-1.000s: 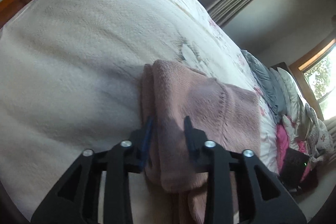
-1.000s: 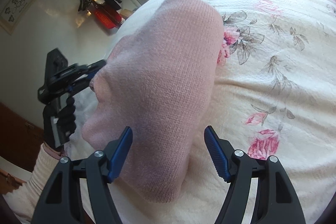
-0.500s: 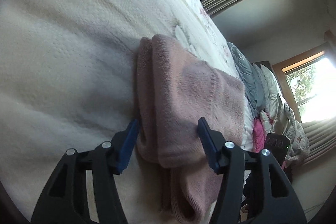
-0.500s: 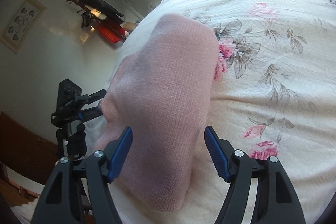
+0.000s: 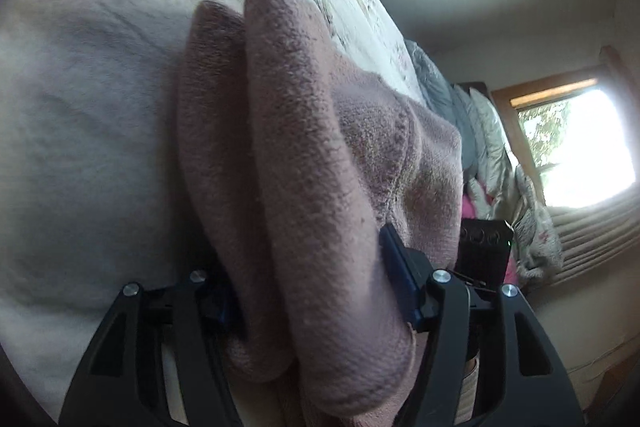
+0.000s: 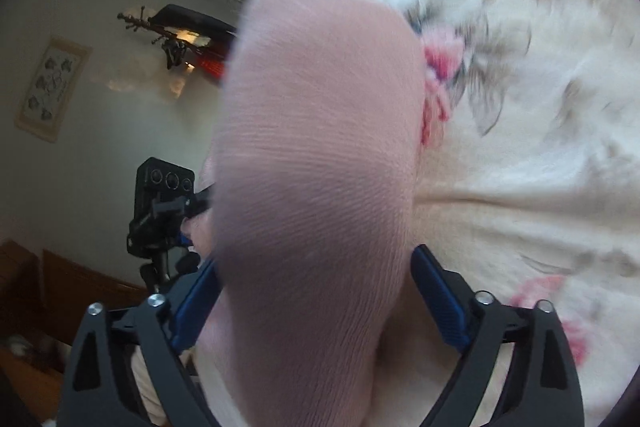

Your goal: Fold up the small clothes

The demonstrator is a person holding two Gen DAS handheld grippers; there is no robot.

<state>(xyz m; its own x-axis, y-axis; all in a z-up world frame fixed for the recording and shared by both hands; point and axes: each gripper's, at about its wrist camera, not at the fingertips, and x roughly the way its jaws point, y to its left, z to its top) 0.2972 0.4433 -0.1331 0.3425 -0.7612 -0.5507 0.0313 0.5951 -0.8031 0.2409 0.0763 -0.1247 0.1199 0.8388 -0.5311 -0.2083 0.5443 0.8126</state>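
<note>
Folded pink knit sweater (image 5: 320, 163) on a floral bedspread (image 6: 520, 155).
Left tool (image 5: 308, 291) and right tool (image 6: 316, 291) both straddle it, jaws spread wide.

Folded garment (image 5: 304, 155) on bedspread (image 5: 88, 131); clothes pile (image 5: 492, 147) behind.

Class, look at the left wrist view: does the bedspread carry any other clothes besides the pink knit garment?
Yes: beyond the pink knit garment, a pile of grey and pink clothes lies further along the bedspread.
</note>
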